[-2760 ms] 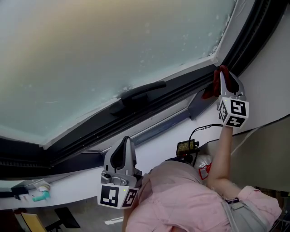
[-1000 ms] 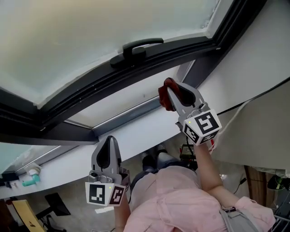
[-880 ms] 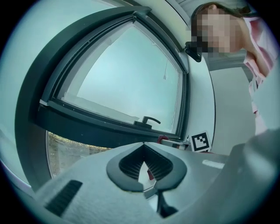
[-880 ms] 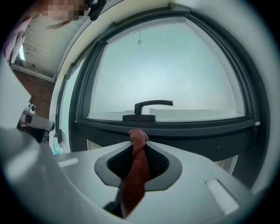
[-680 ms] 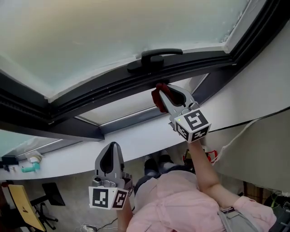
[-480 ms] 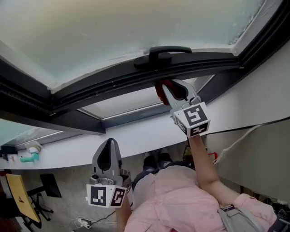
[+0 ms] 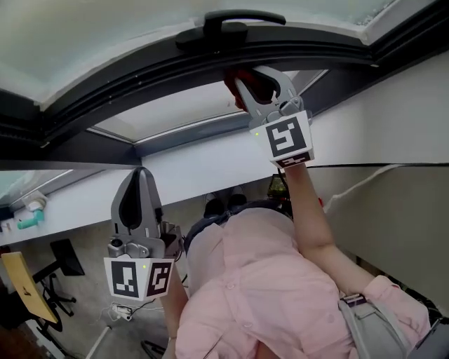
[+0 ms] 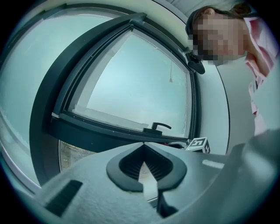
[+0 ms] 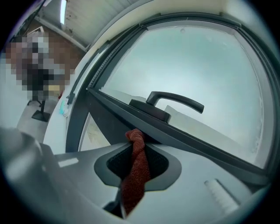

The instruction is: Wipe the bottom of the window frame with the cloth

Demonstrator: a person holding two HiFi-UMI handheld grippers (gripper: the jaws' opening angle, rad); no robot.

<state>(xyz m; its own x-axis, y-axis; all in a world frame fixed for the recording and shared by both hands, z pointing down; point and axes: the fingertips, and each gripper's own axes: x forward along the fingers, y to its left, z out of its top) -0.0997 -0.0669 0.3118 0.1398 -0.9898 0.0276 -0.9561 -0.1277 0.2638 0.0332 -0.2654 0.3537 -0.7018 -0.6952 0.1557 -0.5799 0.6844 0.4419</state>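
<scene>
A red cloth [image 7: 243,78] [image 9: 135,171] is clamped in my right gripper [image 7: 242,76] [image 9: 136,144], which is shut on it. The cloth's bunched tip presses against the dark bottom rail of the window frame [image 7: 140,87] [image 9: 188,142], just below the black window handle [image 7: 231,21] [image 9: 175,103]. My left gripper [image 7: 139,175] [image 8: 143,146] hangs low, well apart from the window, shut with nothing in it. From the left gripper view I see the window frame [image 8: 109,131] and the right gripper's marker cube [image 8: 197,143].
A white ledge [image 7: 77,203] runs under the window, with a small teal item [image 7: 24,223] at its left end. A black cable [image 7: 365,167] crosses the white wall on the right. A person's pink shirt [image 7: 266,294] fills the lower middle.
My right gripper has carried the cloth leftwards along the frame's bottom, from the right corner to under the handle. The left gripper has stayed low and shut.
</scene>
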